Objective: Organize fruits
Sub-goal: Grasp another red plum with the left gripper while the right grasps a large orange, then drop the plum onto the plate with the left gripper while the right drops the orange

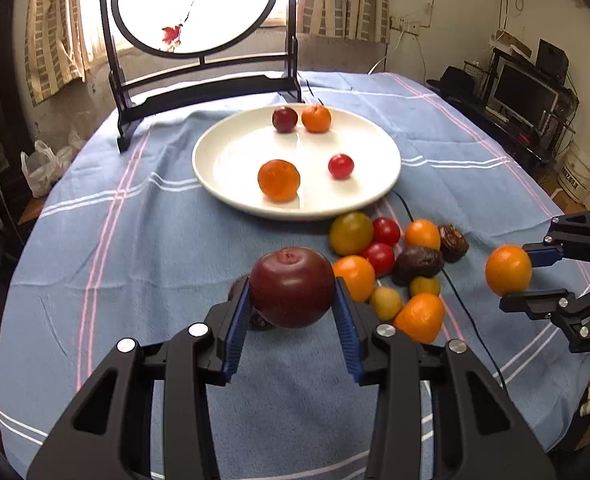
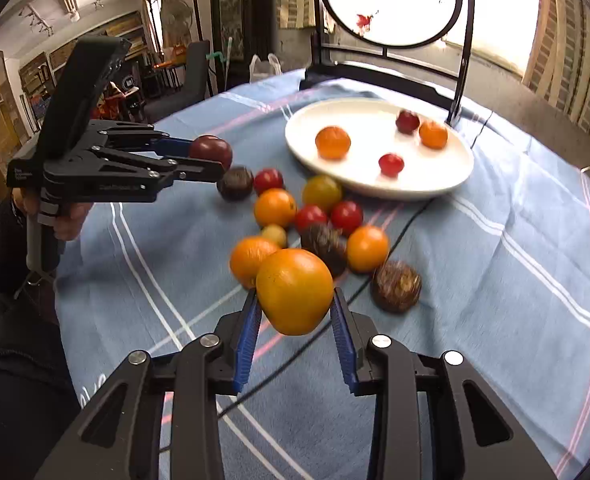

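My left gripper (image 1: 293,294) is shut on a dark red plum (image 1: 292,286) and holds it above the cloth, near side of the fruit pile; it also shows in the right wrist view (image 2: 211,160). My right gripper (image 2: 295,300) is shut on an orange (image 2: 295,291), lifted right of the pile; it also shows in the left wrist view (image 1: 509,270). A white plate (image 1: 231,148) holds two oranges, a dark plum and a red cherry tomato. A pile of loose fruit (image 1: 387,264) lies just in front of the plate.
A round painted screen on a black stand (image 1: 199,80) stands behind the plate. A thin black cable (image 1: 467,312) runs across the blue checked tablecloth (image 1: 135,260). A wrinkled dark fruit (image 2: 395,286) lies apart at the pile's right.
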